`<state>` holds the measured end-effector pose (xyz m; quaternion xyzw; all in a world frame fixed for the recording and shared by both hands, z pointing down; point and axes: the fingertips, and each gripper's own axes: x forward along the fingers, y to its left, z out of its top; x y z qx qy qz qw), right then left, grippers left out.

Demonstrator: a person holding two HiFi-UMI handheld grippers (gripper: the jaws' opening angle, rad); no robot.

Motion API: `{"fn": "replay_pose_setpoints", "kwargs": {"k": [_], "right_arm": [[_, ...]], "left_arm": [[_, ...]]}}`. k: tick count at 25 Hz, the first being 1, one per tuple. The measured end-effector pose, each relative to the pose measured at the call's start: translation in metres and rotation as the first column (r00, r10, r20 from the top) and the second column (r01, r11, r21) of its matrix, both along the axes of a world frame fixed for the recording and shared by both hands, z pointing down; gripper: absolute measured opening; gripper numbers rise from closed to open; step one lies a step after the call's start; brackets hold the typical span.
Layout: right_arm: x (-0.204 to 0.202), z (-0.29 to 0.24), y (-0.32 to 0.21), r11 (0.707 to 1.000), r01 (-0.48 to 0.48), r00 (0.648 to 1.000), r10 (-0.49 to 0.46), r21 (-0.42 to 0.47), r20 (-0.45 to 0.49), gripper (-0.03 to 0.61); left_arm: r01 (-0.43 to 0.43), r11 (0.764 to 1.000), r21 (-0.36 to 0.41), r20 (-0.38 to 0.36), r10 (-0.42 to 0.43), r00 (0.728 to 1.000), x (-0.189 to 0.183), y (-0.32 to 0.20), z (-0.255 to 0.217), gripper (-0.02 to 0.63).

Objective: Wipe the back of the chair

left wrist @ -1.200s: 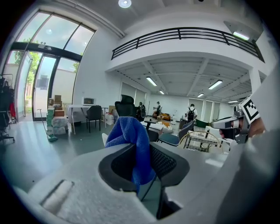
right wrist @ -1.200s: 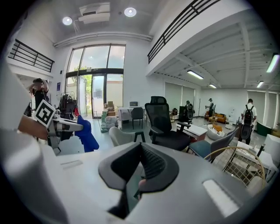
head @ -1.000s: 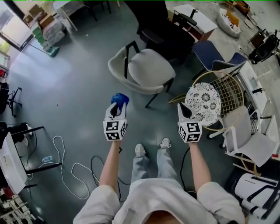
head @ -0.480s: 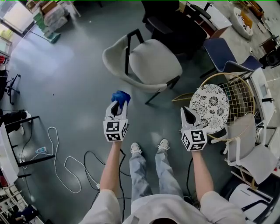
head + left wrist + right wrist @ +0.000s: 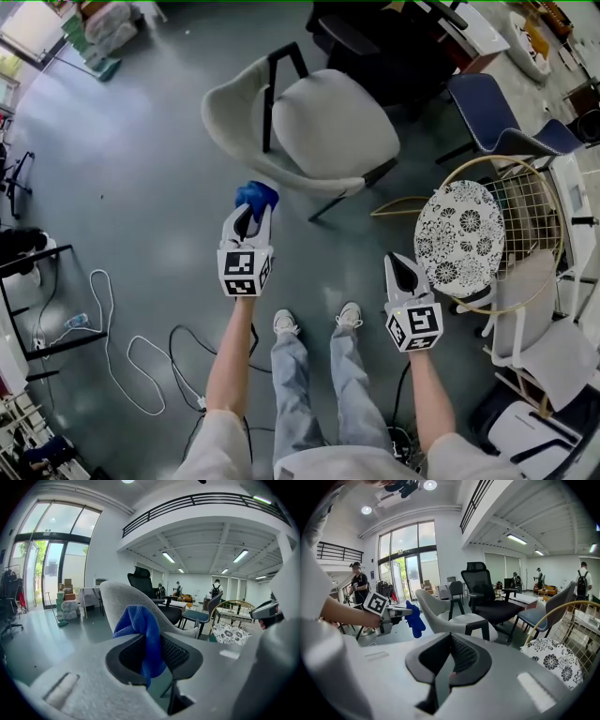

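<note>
A grey shell chair (image 5: 323, 127) stands on the floor ahead, its curved back (image 5: 223, 111) toward the left. My left gripper (image 5: 248, 222) is shut on a blue cloth (image 5: 256, 197), held just short of the chair's near edge and not touching it. In the left gripper view the cloth (image 5: 143, 632) hangs between the jaws, with the chair back (image 5: 123, 604) right behind it. My right gripper (image 5: 401, 270) is shut and empty, lower and to the right of the chair. The right gripper view shows the chair (image 5: 440, 609) and the cloth (image 5: 414, 616) in the left gripper.
A wire chair with a patterned cushion (image 5: 459, 234) stands close to my right gripper. A black office chair (image 5: 375, 37) and a blue chair (image 5: 497, 103) are behind the grey one. Cables (image 5: 122, 347) lie on the floor at left. White chairs (image 5: 553, 328) are at far right.
The view has shifted, so the grey chair sits higher and larger. My right gripper has dropped lower and nearer my body. The left gripper still holds the cloth by the chair.
</note>
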<state>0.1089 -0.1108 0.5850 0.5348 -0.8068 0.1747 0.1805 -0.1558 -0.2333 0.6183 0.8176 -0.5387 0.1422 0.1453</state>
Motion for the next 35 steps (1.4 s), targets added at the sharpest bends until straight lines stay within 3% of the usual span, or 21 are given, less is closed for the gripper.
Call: {"fn": "replay_pose_setpoints", "kwargs": {"k": [3,11,18,28,35], "right_arm": [[0.011,0.003,0.027,1.000,-0.003,1.000,0.003,-0.015,-0.010,0.002],[0.040,0.034,0.026,1.000,-0.013,1.000,0.013,-0.019,-0.002,0.002],[0.041,0.041,0.006,1.000,-0.011,1.000,0.011,-0.026,0.001,0.002],[0.078,0.049,0.018,0.998,-0.033,0.999,0.033,-0.044,-0.001,0.002],[0.102,0.054,0.023,0.997,-0.046,0.999,0.045,-0.056,-0.013,0.002]], "left_arm": [[-0.006,1.000,0.018,0.008,0.006,1.000,0.007,0.002,-0.003,0.090],[0.012,0.998,0.063,0.031,-0.014,0.999,0.031,-0.022,0.016,0.089],[0.022,0.999,0.031,0.016,-0.023,1.000,0.050,-0.034,0.035,0.089],[0.084,0.996,0.002,-0.031,-0.084,0.996,0.095,-0.023,0.051,0.089],[0.041,0.999,-0.018,-0.049,-0.042,0.998,0.145,-0.021,0.064,0.089]]}}
